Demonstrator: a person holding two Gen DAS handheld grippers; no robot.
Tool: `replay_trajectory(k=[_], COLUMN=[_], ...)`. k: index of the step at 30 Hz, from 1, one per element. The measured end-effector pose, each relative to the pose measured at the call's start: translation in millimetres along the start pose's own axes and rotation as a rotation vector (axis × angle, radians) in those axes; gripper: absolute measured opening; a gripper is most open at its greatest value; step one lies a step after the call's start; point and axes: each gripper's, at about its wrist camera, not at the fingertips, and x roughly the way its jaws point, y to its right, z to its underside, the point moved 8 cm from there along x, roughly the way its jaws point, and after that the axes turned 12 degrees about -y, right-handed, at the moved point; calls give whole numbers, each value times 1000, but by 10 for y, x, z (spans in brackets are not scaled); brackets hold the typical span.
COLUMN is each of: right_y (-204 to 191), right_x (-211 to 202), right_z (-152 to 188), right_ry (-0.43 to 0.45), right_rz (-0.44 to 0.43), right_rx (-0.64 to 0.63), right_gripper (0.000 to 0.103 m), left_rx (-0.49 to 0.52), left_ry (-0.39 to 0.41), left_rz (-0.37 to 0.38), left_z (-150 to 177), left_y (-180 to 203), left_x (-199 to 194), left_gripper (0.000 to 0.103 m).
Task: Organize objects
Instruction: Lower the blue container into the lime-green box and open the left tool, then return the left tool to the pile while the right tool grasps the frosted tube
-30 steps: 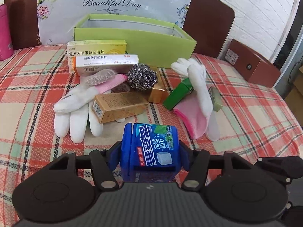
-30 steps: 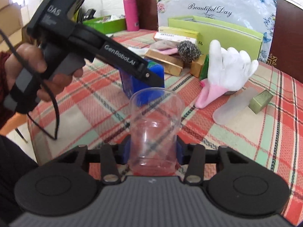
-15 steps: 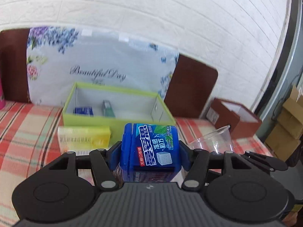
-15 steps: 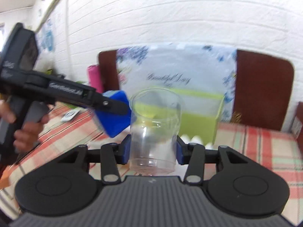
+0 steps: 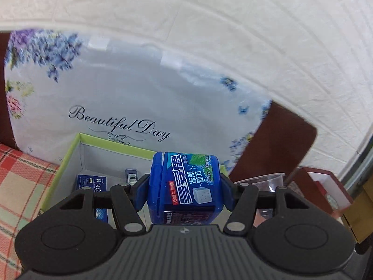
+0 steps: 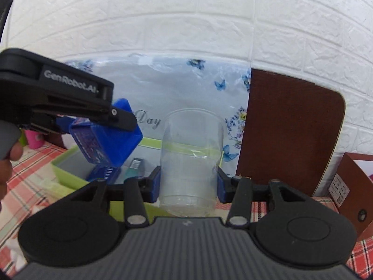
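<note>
Left hand-held gripper [image 5: 184,192] pinches a glossy blue boxy tub [image 5: 186,186] above the green open-topped box [image 5: 70,154]. Right hand-held gripper [image 6: 188,184] clamps a clear ribbed plastic cup [image 6: 191,158], upright beside it.

1. The green box [image 5: 70,154] is open at the top, so its mouth is free from above; a blue carton [image 5: 92,183] and a small upright pack [image 5: 131,176] lie on its floor at lower left of the left wrist frame.
2. The floral board [image 5: 139,88] stands just behind the box, closing off the far side.
3. In the right wrist frame the left gripper [image 6: 121,119] with its blue container [image 6: 109,144] hangs over the box at centre left, crowding that side; the clear cup [image 6: 192,163] fills the centre.
4. A brown chair back [image 6: 291,130] blocks the right.
</note>
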Motion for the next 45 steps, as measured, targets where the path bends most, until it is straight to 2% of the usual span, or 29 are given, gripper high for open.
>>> replay_trajectory(k=[7,9,10,11,12,13,17,22,30,33,38,45], right_y=[-152,-169,-172,-178,-185,-186,-202,-193,-184,-188,-200,-266], right_x=[458,571,627,678,707,719,659,521,-91,-374,-806,-1165], right_z=[-28,-29,-31,-31,-25,-35,-34,13,49,130,385,814], right_ry=[-38,-40,-41,-46,-50,-36,25,37,92,119,132,103], right_rz=[16,32,38,35,30,30,76,71,41,24,-1,-26], right_rx=[-53,-66,-70,-78,-84,-89,-121,-102,-36,-12,10,60], right_gripper=[45,47,51,62,72,88,101,103,103,103,103,103], left_rx=[-32,-37,-36,-34,-34,-34,-32,-24,19,46,75,80], left_ry=[-42,-37,-28,-17,0,16,42,49,63,46,48,-8], left_rz=[7,4,-2,-15,-32,-40,-32,-66,-72,-109,-120,-138], left_z=[-84,-96,-104,-115,-128,-138,-164,-113,94,276,629,1212], left_y=[-174,-227,-251,-276,-306,-328,-386,-427,-257,-182,-85,-103], left_x=[500,567,576,569,541,504,387,227,-270,-514,-871,-1102], left_gripper=[63,69,74,85,90,90,93,93,93,93,93,93])
